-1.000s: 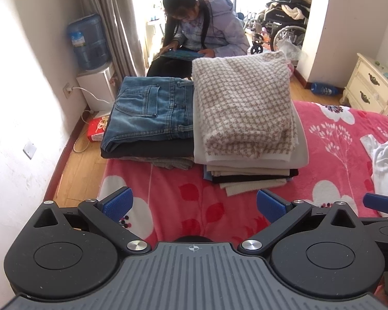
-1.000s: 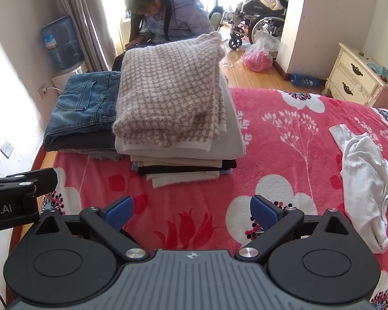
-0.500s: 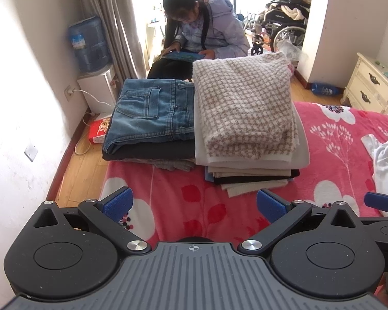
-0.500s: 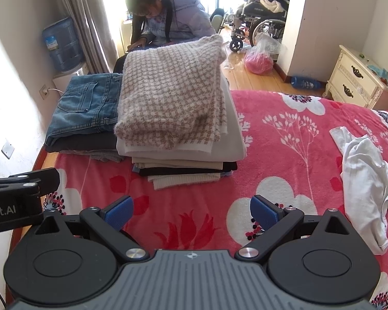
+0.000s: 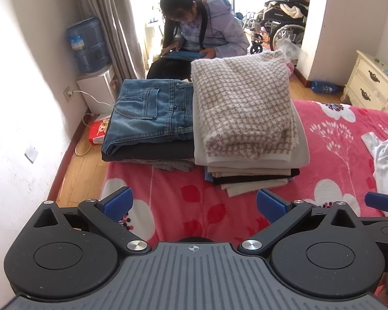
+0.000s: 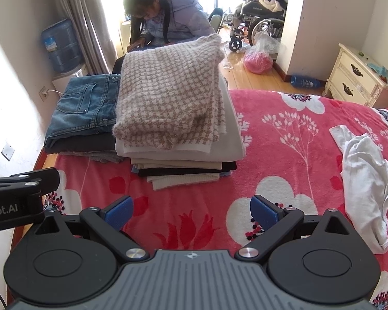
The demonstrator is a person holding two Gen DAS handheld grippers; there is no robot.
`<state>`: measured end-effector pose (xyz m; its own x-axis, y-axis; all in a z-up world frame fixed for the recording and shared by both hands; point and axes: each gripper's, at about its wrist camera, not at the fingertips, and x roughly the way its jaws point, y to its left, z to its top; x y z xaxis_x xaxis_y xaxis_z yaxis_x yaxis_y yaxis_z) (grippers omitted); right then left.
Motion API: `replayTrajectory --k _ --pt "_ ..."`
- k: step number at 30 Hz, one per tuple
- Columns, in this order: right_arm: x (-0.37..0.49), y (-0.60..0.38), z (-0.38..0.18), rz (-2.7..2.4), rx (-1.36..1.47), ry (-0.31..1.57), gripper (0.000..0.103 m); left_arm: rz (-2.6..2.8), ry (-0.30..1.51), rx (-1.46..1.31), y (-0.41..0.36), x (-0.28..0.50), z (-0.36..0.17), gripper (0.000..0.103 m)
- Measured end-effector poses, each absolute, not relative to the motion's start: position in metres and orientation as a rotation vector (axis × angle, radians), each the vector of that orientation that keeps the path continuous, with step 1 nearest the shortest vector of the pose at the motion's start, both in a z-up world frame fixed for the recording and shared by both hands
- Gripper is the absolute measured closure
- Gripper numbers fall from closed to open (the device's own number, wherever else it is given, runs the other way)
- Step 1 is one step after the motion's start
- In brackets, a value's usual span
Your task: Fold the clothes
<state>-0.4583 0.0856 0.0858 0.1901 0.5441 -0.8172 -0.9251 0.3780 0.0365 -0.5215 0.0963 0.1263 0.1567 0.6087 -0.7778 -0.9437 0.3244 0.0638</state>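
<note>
Barely any change from a second ago: both wrist views have crept slightly nearer the folded stacks, nothing on the bed has shifted. Left gripper [image 5: 192,204] spread wide, empty, hovering over the pink floral blanket [image 5: 173,206] near edge. Right gripper [image 6: 191,213] same, fingers apart, holding nothing. Folded piles at far left of bed: houndstooth sweater [image 6: 168,98] tops the taller stack, jeans [image 6: 82,108] top the lower one just left of it, touching. Unfolded white garment [image 6: 367,178] lies crumpled at right, well apart from the stacks; likely the next piece. Risks: the tall stack leans a bit and overhangs the far bed edge, so a bump could topple it; grabbing the white garment by one bunched layer would drag it wrinkled. Seated person [image 6: 165,18] beyond the bed, uninvolved.
</note>
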Motion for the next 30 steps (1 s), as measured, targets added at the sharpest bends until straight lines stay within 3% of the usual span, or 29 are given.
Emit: replayTrajectory --k 30 --pt "-0.4656 0.0932 0.0836 1.099 -0.575 0.845 0.004 1.177 0.823 -0.533 0.1024 -0.5235 0.1231 0.000"
